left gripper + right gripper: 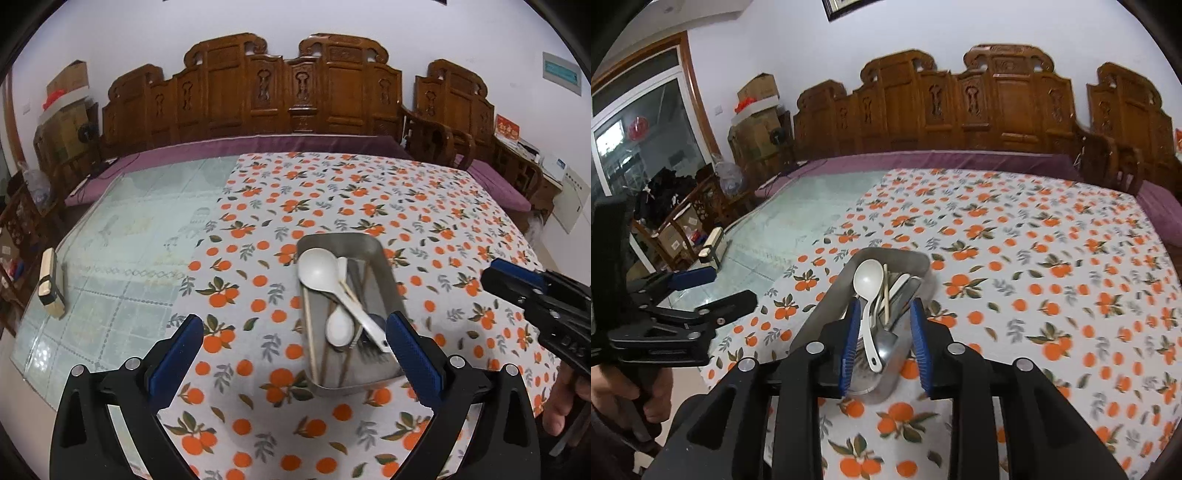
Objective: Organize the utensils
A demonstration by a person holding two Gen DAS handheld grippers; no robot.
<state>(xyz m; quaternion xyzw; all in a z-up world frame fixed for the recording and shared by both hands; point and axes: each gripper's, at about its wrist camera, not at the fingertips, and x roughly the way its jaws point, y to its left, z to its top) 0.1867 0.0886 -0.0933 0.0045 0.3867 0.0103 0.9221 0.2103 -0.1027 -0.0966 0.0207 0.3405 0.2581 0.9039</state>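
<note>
Step in hand: all utensils seem already gathered in the metal tray (pixel 384 273), so the step is judged to be the withdrawal of both tools.
Tray place: it is set on the orange-print tablecloth (pixel 332 192), near the front edge.
Contents: a large white spoon (pixel 317 267), a small white spoon (pixel 340 325), chopsticks (pixel 309 332) and darker metal pieces are laid lengthwise inside.
Left gripper (pixel 295 350): it is spread wide above the tray, and nothing is held.
Right gripper (pixel 886 343): it is partly opened and released; the spoon handle is only seen beyond the pads.
Advice: the grippers should be lifted clear, so that no handle is caught.
</note>
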